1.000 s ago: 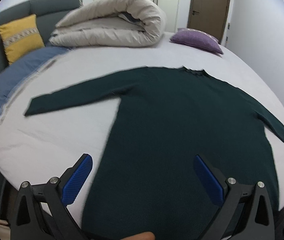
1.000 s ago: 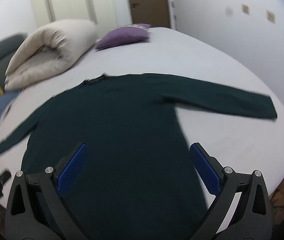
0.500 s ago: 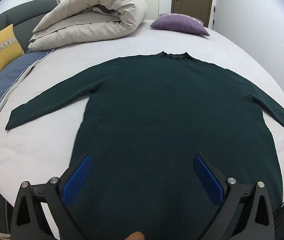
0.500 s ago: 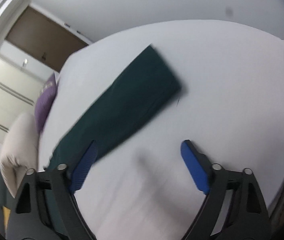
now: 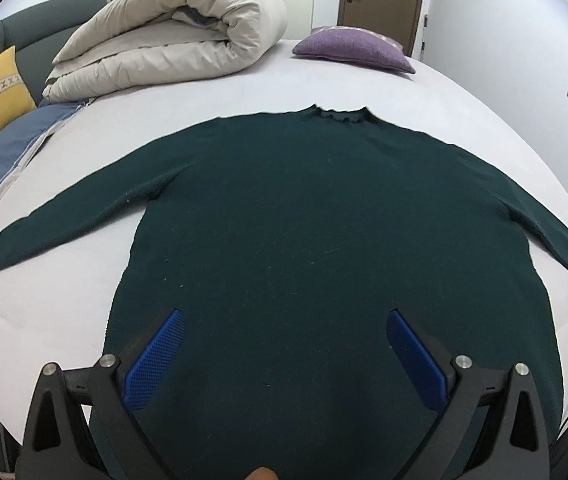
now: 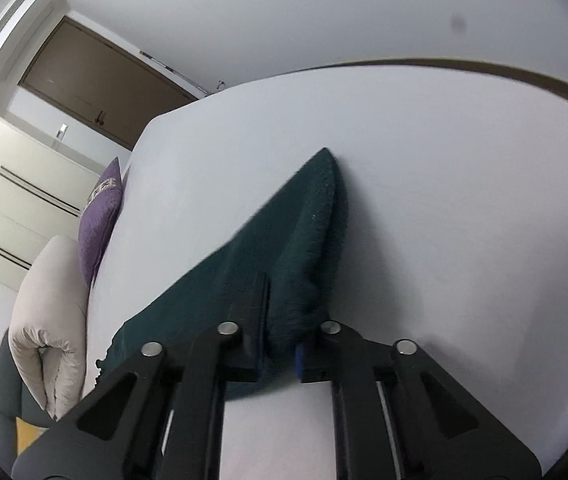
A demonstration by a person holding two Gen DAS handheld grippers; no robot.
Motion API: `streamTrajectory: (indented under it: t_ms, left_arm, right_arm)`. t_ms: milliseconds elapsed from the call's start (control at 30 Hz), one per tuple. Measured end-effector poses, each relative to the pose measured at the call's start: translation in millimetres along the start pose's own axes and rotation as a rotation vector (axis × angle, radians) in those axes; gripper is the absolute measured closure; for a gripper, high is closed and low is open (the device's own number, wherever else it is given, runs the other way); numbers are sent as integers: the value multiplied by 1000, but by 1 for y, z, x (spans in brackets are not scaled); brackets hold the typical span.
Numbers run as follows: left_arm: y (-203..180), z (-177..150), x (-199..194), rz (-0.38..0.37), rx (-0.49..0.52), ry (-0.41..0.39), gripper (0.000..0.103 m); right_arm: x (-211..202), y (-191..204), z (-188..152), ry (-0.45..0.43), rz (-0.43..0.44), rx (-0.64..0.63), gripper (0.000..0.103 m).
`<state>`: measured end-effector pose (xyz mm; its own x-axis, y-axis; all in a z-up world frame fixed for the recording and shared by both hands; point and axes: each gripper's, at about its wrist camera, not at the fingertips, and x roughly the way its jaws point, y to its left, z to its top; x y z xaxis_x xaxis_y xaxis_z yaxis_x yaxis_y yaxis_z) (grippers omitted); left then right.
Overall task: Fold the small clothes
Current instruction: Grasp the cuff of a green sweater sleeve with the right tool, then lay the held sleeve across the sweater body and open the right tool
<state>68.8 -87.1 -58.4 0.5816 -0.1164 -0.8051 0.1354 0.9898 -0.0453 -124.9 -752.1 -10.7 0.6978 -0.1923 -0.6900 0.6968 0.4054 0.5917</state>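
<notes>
Since a second ago the right gripper (image 6: 280, 320) has swung away from the sweater's body to the right sleeve (image 6: 284, 248) and its jaws have come together; the left gripper (image 5: 282, 356) has drifted only a little, so the sweater (image 5: 324, 240) now sits squarely ahead of it.

Left wrist view: the dark green sweater lies flat and face-up-or-down (I cannot tell which) on the white bed (image 5: 204, 96), collar at the far side, both sleeves spread outward. The left gripper's jaws stand wide apart with nothing between them, hovering above the lower body of the garment; the hem is near and below the fingers, the left sleeve (image 5: 84, 216) runs off to the gripper's left. It looks to be waiting over the cloth, probably ready to pin or take the other side. Beyond the collar lie a rolled duvet (image 5: 172, 36) and a purple pillow (image 5: 352, 48), well apart from the work.

Right wrist view: the right gripper is pinched down on the sleeve, dark knit bunched between the blue pads, with the cuff end stretching forward past the fingertips and the rest of the sleeve trailing back to the gripper's left toward the body. Gripping here, short of the cuff, would let the sleeve be carried across the torso for the first fold.
</notes>
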Motion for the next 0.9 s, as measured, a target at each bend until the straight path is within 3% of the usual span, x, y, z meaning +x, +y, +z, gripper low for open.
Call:
streamTrajectory:
  t_ms: [100,267,367,533,600,767,800,867,900]
  left_arm:
    - [9,1,4,-20,-35,-3,0]
    - [27,5,6,-48,-83,-19,0]
    - [50,8,12,-104,-154,17,0]
    - [87,11,22,-151,-252,48,0]
    - [99,13,25,-152,-259,43,0]
    - [116,20,35,-217,-305,44,0]
    - [116,21,36,-234,-309,41,0]
    - [112,27,39,-278,-322,38,0]
    - [106,32,42,-317,-324,41,1]
  right_arm:
    - [0,54,-11,3,24,-95,95]
    - [20,182,-46,56,145,-304,95]
    - [39,253,-89,118,216,-445,95]
    - [77,348,-192,240,299,-620,95]
    - [79,355,-253,300,297,-660,95]
    - [129,358,-341,445,238,-701,90]
    - [140,346,-358,458,246,-699,84]
    - [129,321,-364,442,266,-681,57]
    - [125,319,-358,424,275,-670,53]
